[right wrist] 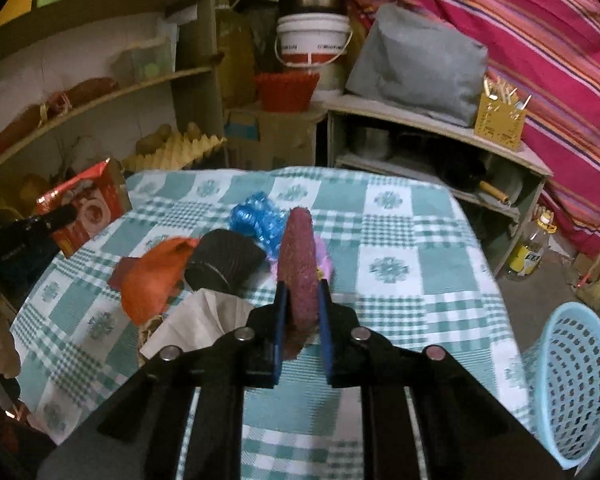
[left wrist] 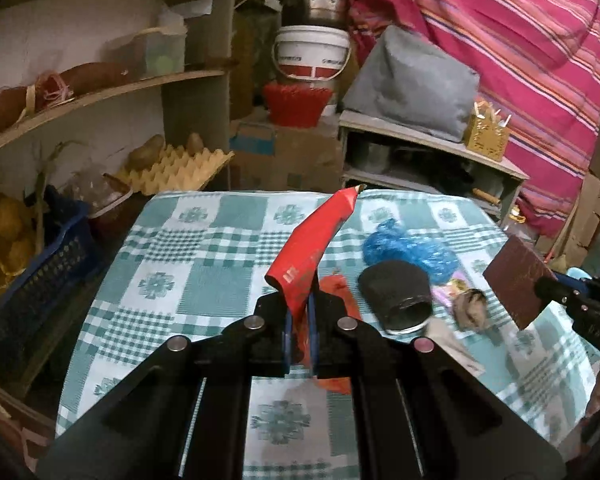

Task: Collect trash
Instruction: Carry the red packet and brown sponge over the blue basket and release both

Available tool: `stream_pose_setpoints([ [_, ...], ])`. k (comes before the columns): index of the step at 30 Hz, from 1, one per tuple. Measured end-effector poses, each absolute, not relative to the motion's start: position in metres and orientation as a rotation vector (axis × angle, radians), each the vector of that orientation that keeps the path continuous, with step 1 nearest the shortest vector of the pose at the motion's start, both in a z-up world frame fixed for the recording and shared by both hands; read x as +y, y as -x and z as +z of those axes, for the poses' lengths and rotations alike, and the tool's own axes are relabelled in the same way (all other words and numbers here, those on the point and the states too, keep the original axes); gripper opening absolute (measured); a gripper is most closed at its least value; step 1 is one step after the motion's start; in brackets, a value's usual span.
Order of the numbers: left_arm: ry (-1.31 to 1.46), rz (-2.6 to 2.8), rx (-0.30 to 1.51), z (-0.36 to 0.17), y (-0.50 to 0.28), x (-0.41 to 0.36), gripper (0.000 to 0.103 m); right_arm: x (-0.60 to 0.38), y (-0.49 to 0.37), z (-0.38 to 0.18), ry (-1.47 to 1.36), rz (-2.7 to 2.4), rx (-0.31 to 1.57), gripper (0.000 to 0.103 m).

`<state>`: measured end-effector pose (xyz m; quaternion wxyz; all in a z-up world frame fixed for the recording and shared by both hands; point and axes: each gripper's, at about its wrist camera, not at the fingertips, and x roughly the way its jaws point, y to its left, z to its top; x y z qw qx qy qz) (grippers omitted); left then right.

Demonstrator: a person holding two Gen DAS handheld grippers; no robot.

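My left gripper [left wrist: 300,320] is shut on a red foil wrapper [left wrist: 316,240] and holds it up above the checked tablecloth [left wrist: 204,264]. It shows from the side in the right wrist view [right wrist: 88,204]. My right gripper [right wrist: 302,320] is shut on a flat maroon pad [right wrist: 298,272], seen as a brown slab in the left wrist view [left wrist: 520,284]. On the cloth lie an orange bag [right wrist: 152,276], a black ribbed cup on its side [right wrist: 220,264], a blue plastic bag [right wrist: 256,220], a pink wrapper [right wrist: 324,260] and crumpled paper [right wrist: 196,320].
A light blue mesh basket [right wrist: 576,384] stands at the table's right edge. Shelves with an egg tray [left wrist: 176,168] and a blue crate [left wrist: 36,276] are on the left. A low shelf [right wrist: 440,128], buckets and a striped blanket lie behind.
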<state>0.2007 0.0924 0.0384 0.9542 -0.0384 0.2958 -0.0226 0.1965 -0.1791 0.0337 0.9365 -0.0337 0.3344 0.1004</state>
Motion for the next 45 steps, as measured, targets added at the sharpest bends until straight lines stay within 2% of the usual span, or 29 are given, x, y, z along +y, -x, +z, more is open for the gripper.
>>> stream_pose_setpoints([
  [17, 0.043, -0.157, 0.63, 0.037, -0.184, -0.015, 0.004, -0.294, -0.158, 0.055, -0.012, 0.081, 0.617, 0.015],
  [28, 0.005, -0.246, 0.632, 0.031, -0.183, -0.095, 0.004, -0.396, -0.132, 0.043, -0.091, -0.101, 0.583, 0.015],
  [45, -0.046, -0.391, 0.642, 0.016, -0.19, -0.215, 0.004, -0.478, -0.104, 0.025, -0.108, -0.264, 0.582, 0.015],
])
